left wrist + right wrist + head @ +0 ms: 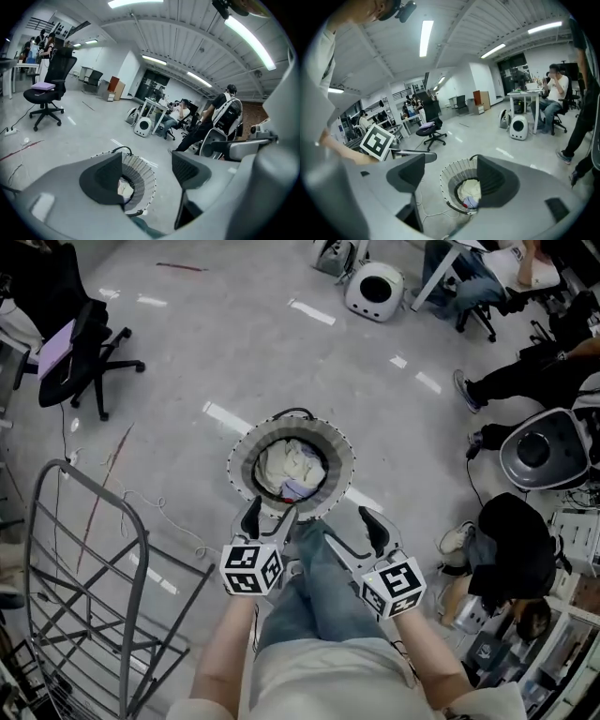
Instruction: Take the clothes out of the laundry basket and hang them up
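Observation:
A round mesh laundry basket (243, 454) stands on the floor in front of my legs. Inside it lie cream clothes (291, 465) with a small lilac and red piece at the near rim. My left gripper (270, 518) hovers open just short of the basket's near edge, nothing between its jaws. To its right my right gripper (349, 532) is also open and empty. The left gripper view shows the basket (140, 176) behind its left jaw. The right gripper view shows the basket (451, 180) and the clothes (470, 190) between its jaws.
A grey metal drying rack (89, 596) stands at the lower left. A black office chair (70, 357) is at the upper left. Seated people (525, 371), a white round pet carrier (374, 290) and a grey one (544, 450) line the right side.

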The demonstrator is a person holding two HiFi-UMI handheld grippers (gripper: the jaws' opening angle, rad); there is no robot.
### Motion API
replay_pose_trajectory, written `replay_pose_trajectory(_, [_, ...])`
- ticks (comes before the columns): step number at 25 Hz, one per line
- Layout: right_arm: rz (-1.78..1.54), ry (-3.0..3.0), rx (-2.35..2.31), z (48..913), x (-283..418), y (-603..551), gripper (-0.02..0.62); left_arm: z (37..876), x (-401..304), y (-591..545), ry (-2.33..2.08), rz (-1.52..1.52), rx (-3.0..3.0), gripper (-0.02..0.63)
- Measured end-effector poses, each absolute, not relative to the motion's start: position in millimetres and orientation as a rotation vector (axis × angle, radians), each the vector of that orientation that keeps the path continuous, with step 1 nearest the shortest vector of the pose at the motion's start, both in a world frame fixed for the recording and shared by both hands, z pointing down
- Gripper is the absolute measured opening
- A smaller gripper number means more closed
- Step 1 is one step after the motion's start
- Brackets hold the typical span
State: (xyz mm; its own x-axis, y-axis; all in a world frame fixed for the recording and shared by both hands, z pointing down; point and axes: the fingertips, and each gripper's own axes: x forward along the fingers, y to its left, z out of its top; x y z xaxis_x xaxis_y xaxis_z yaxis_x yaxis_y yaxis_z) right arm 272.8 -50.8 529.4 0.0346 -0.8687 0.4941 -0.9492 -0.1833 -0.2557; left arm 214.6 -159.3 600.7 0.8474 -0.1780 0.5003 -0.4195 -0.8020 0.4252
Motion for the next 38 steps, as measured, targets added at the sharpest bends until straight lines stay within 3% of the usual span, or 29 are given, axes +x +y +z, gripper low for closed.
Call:
replay_pose_trajectory(11, [0.986, -1.87, 2.019, 670, 348, -113, 0.328, 760, 273, -214, -0.579, 0.761, 2.318, 0.335])
replay_pose_trajectory(33, [1.175, -1.821, 1.892, 902, 375, -173, 0.328, 1057, 297, -274, -0.747, 1.041, 2.086, 0.322])
replay_pose_trajectory(38, [1.164, -1.817, 1.901, 938, 376, -185, 0.328, 1114, 292, -283, -0.789, 1.112, 2.09, 0.29])
